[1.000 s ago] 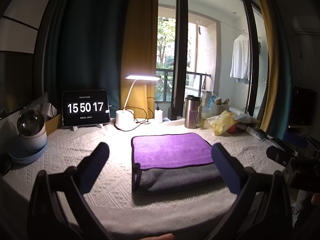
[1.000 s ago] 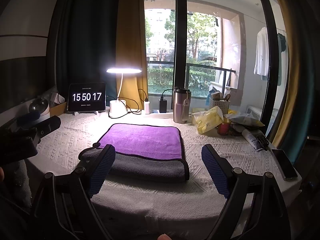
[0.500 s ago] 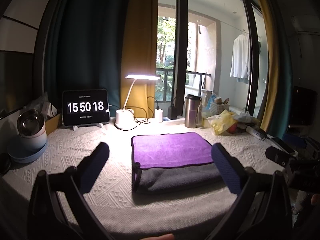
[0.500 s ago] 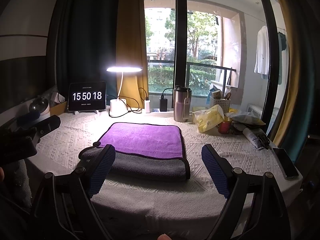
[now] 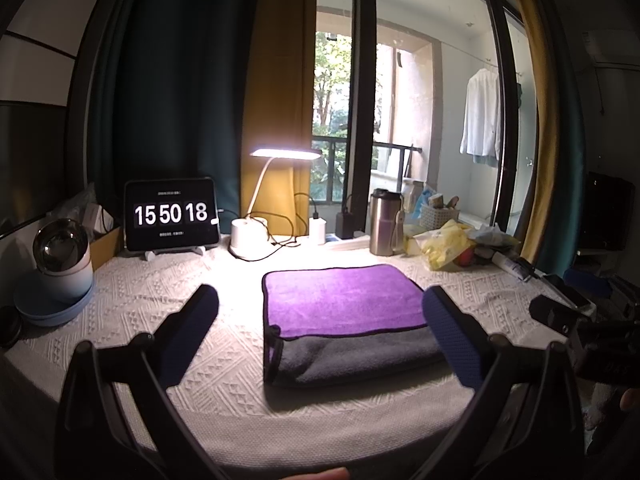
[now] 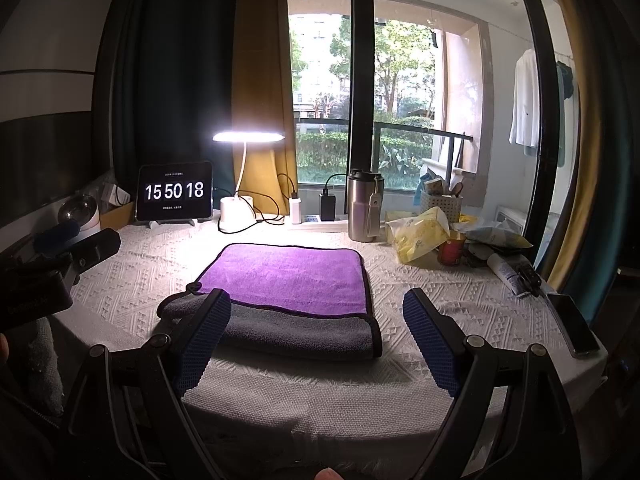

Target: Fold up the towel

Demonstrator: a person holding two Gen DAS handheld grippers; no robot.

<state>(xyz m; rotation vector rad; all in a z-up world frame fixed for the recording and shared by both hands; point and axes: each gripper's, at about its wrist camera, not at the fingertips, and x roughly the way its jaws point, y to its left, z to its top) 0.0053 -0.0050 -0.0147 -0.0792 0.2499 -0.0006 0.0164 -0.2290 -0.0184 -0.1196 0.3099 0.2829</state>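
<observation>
A towel (image 5: 344,304), purple on top and grey underneath, lies folded flat on the white textured tablecloth (image 5: 160,300). It also shows in the right wrist view (image 6: 288,276). My left gripper (image 5: 320,312) is open and empty, held above the table's near edge, its fingers either side of the towel's near part. My right gripper (image 6: 316,320) is open and empty, just in front of the towel's grey near fold. The left gripper's body (image 6: 52,272) shows at the left of the right wrist view. The right gripper's body (image 5: 580,324) shows at the right of the left wrist view.
At the back stand a tablet clock (image 5: 172,214), a lit desk lamp (image 5: 248,236), a steel tumbler (image 5: 385,222) and yellow bags (image 5: 444,244). A bowl on blue plates (image 5: 60,268) sits at the left. A phone (image 6: 572,324) lies at the right edge.
The clock went from 15 50 17 to 15 50 18. Both grippers and the towel have stayed in place.
</observation>
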